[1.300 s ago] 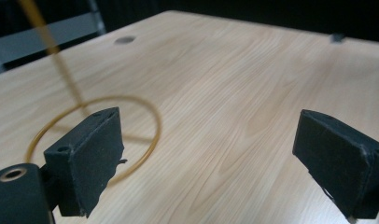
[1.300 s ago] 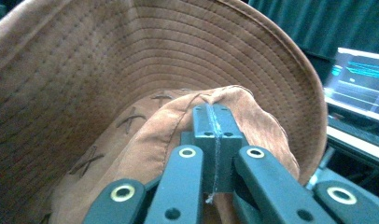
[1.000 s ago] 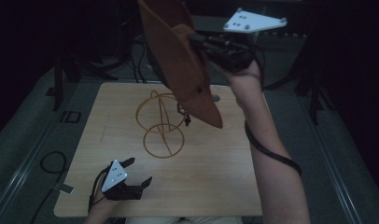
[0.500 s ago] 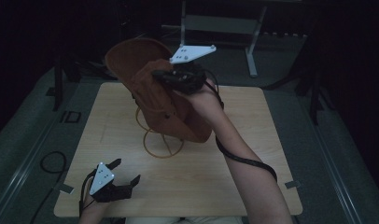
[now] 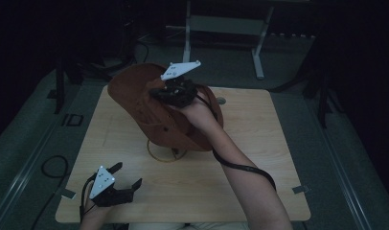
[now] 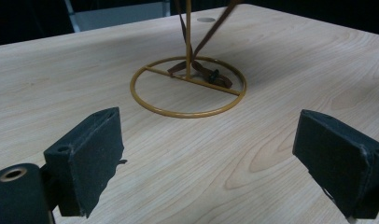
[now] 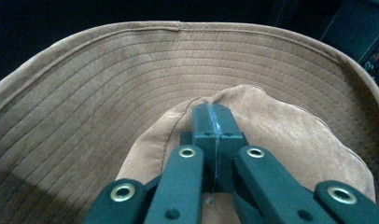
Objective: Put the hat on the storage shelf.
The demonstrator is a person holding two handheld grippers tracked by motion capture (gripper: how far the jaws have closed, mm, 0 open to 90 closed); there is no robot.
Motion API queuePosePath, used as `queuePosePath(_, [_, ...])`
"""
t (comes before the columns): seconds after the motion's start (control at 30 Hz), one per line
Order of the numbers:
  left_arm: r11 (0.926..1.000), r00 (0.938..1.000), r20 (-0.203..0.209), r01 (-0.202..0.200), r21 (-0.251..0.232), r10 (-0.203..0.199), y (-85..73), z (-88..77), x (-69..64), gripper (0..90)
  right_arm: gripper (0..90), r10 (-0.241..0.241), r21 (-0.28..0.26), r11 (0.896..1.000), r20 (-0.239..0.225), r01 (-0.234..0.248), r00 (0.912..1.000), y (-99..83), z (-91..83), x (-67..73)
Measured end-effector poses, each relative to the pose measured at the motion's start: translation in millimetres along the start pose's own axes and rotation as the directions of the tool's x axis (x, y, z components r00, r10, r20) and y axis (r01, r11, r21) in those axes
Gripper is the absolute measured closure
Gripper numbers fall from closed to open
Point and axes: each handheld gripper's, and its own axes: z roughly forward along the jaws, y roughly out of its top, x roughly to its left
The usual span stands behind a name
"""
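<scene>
Brown suede hat (image 5: 149, 108) is hanging pinched by its crown in the closed right gripper (image 5: 176, 91), over the wire stand (image 6: 188, 86) mid-table. Left gripper (image 5: 117, 188) is waiting wide open, empty, near the table's front edge. Next, seating the crown squarely.

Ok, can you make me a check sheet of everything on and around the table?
Surface: pale wooden table, bare wood at the front.
Job's things: brown brimmed hat over a gold wire stand; its strap hangs onto the stand's ring base.
Clutter: nothing seen.
Tongs: right tongs shut on the hat's crown; left tongs open, low at the near-left corner.
Cables: black cable trails along the right forearm.
Surroundings: dark; grey metal frame behind the table.
</scene>
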Motion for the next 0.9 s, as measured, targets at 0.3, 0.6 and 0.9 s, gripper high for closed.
queuePosePath(0.3, [0.9999,0.9999,0.016,0.002,0.011,-0.002,-2.3,1.7,-0.8,9.2,90.0,0.016,0.039,0.999,-0.045,-0.014,0.9989,-11.8,18.6,3.0])
queuePosePath(0.6, [0.9998,0.9995,0.023,0.02,0.004,-0.02,-3.5,1.6,0.1,9.2,86.6,0.016,0.076,0.997,-0.081,-0.009,0.9966,-27.0,29.5,10.5])
queuePosePath(0.9, [0.9997,0.9995,0.019,0.024,0.002,-0.024,-3.8,1.4,1.3,9.3,55.7,0.033,0.022,0.999,-0.115,-0.03,0.9928,-24.1,11.6,10.8])
